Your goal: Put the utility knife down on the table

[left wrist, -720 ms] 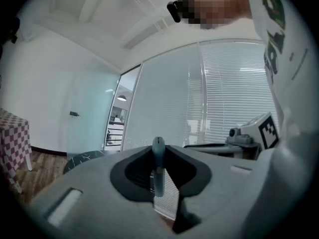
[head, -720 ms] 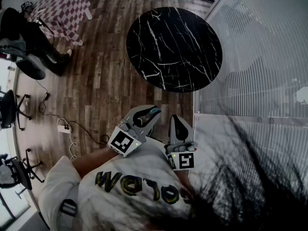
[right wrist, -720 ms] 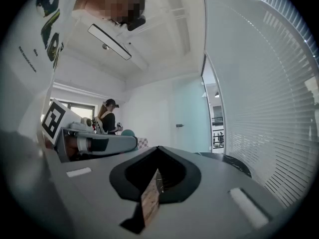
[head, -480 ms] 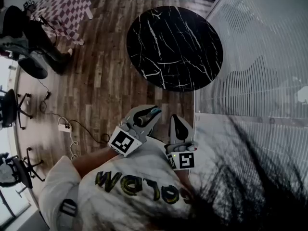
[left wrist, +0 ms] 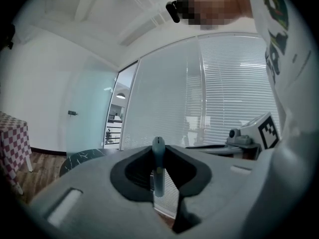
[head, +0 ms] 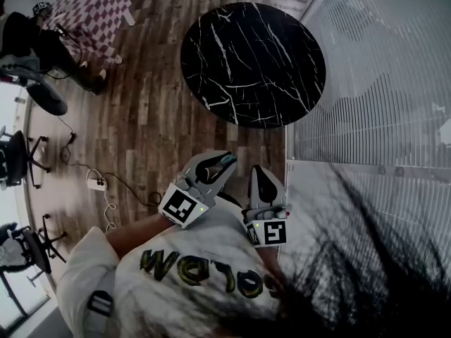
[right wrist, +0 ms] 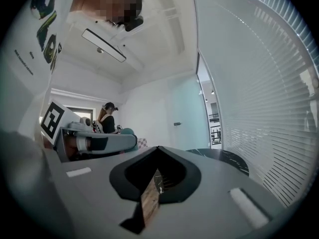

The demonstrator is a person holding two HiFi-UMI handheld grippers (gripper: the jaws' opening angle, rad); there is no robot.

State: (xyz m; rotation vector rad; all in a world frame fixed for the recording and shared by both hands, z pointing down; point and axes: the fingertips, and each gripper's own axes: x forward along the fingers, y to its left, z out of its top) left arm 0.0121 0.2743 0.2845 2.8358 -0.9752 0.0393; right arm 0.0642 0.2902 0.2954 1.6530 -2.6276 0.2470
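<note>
A teal utility knife (head: pixel 227 161) sticks out between the jaws of my left gripper (head: pixel 221 170), which is shut on it close in front of my chest. In the left gripper view the knife (left wrist: pixel 158 171) stands upright between the closed jaws. My right gripper (head: pixel 258 179) hangs just to the right of it, shut with nothing in it; in the right gripper view its tips (right wrist: pixel 158 149) meet. The round black marble table (head: pixel 254 62) lies ahead of both grippers, a stretch of wooden floor between. It also shows as a dark edge (left wrist: pixel 82 158) in the left gripper view.
A glass wall with blinds (head: pixel 380 83) runs along the right. A checkered table (head: pixel 91 13) and a seated person (head: pixel 28 41) are at the far left, with office chairs (head: pixel 17 157) nearby. A power strip and cable (head: pixel 95 184) lie on the floor.
The grippers keep their places by my chest. The marble table has shifted slightly up and left in the head view as the camera moved.
</note>
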